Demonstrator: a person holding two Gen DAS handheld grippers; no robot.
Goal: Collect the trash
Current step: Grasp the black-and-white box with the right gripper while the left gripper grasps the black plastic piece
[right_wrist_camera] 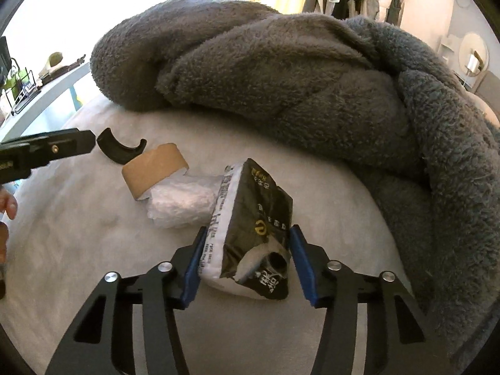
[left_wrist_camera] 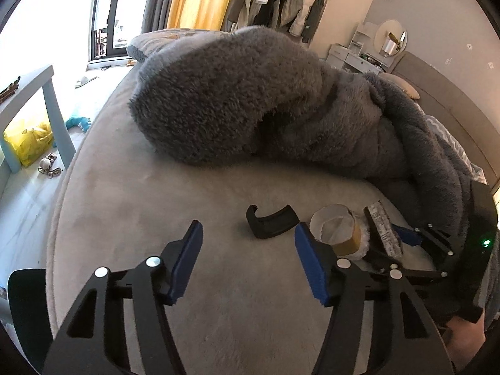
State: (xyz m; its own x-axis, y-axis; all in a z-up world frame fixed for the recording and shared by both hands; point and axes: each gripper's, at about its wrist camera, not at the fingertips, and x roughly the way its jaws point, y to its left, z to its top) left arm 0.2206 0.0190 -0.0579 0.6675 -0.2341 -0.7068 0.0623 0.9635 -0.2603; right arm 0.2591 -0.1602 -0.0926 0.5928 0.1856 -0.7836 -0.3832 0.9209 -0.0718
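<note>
A big grey bed (left_wrist_camera: 156, 250) is seen under both tongs, and a large fluffy grey blanket (right_wrist_camera: 281, 78) is piled up on it, far ahead of both tongs and curling round to the right of the right tongs. A pale blue table (left_wrist_camera: 28, 93) is seen far off to the left of the left tongs, with a yellow bag (left_wrist_camera: 28, 140) under it on the floor. The trash is laid on the bed in front of the blanket. A black and white packet (right_wrist_camera: 256, 234) is placed right between the blue pads of the right tongs (right_wrist_camera: 247, 259); the left pad looks to be pressed against its side, while a thin gap can be seen at the right pad, so it is not held tightly. A white crumpled wrap (right_wrist_camera: 181, 203) is found ahead and to the left of the right tongs, touching the packet. A brown cardboard roll (right_wrist_camera: 153, 168) is stuck on the far end of that wrap. A small curved black plastic piece (left_wrist_camera: 270, 223) is laid just ahead of the left tongs (left_wrist_camera: 248, 259), near the roll. The left tongs are spread wide apart, and nothing is held in them.
</note>
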